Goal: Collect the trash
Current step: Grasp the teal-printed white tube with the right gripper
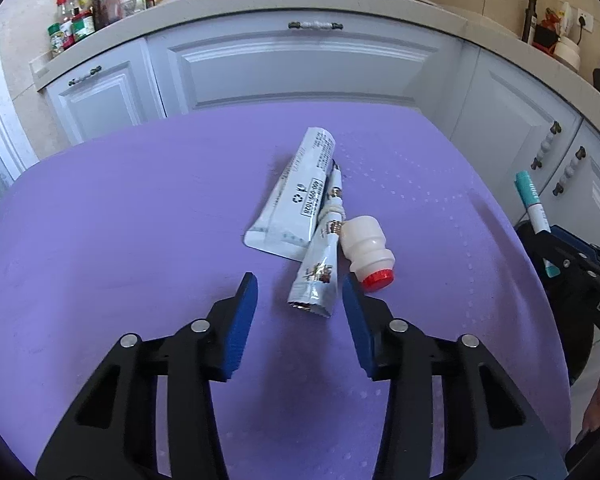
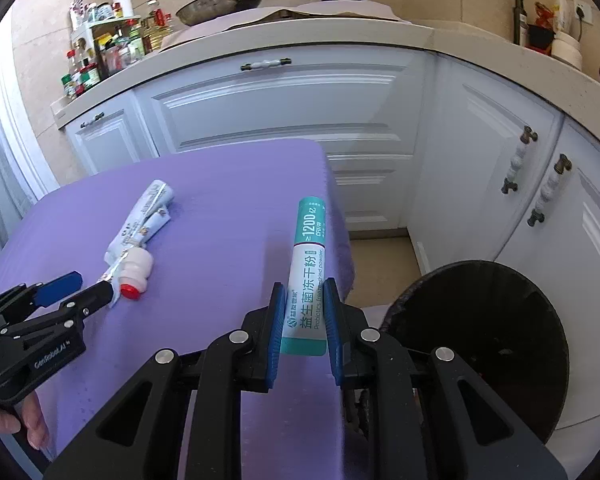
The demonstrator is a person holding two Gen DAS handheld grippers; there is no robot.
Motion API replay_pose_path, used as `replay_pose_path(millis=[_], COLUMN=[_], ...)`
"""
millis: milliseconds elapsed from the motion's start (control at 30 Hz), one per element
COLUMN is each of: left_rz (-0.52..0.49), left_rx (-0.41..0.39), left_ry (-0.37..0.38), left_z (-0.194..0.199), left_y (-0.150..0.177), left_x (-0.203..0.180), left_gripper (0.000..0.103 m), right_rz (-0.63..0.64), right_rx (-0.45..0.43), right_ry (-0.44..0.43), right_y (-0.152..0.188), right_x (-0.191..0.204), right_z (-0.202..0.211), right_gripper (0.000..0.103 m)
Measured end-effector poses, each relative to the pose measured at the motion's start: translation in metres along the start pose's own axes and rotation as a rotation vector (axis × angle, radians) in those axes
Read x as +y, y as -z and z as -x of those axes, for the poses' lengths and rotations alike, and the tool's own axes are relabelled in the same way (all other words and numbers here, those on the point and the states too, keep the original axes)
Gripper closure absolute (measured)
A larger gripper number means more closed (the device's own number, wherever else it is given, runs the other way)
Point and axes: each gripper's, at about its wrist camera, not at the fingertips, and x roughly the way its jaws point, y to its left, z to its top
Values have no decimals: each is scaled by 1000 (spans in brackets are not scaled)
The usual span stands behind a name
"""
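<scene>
On the purple table (image 1: pixel 120 220) lie a large white squeezed tube (image 1: pixel 300 196), a narrow crumpled sachet (image 1: pixel 320 264) and a small white bottle with a red cap (image 1: pixel 366 254), all touching. My left gripper (image 1: pixel 298 290) is open, and the sachet's near end lies between its blue pads without being pressed. The bottle's cap sits just beyond the right fingertip. My right gripper (image 2: pixel 302 292) is shut on a teal-and-white stick pack (image 2: pixel 306 264), held upright past the table's right edge. The left gripper (image 2: pixel 86 286) also shows in the right wrist view, next to the bottle (image 2: pixel 136 270).
A black round bin (image 2: pixel 460 266) stands on the floor to the right of the table, below my right gripper. White kitchen cabinets (image 1: pixel 300 68) run behind and to the right. The counter carries spice jars (image 1: pixel 80 20) and pans. A person's fingers (image 2: pixel 32 420) hold the left gripper.
</scene>
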Motion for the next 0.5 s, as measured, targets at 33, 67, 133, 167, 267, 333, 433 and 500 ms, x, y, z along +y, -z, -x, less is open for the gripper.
replay_pose_path(millis=[33, 67, 133, 167, 267, 333, 433, 500], left_rz=[-6, -14, -24, -26, -40, -43, -46, -41], left_rx=[5, 11, 21, 20, 4, -11, -37, -55], left_ry=[1, 2, 6, 8, 9, 5, -5, -7], left_z=[-2, -4, -8, -8, -6, -2, 7, 15], left_y=[0, 0, 1, 2, 5, 6, 7, 7], left_x=[-2, -4, -6, -7, -9, -9, -8, -7], left_gripper=[69, 72, 80, 80, 83, 83, 83, 83], right_rz=[-4, -8, -14, -15, -16, -15, -15, -12], right_rx=[0, -1, -1, -1, 1, 2, -6, -14], right_ry=[0, 0, -2, -2, -2, -3, -4, -4], right_y=[0, 0, 1, 1, 3, 4, 5, 5], right_x=[-2, -4, -8, -9, -11, -10, -11, -9], right_z=[0, -1, -1, -1, -1, 0, 3, 6], right_gripper=[82, 82, 82, 83, 82, 82, 82, 82])
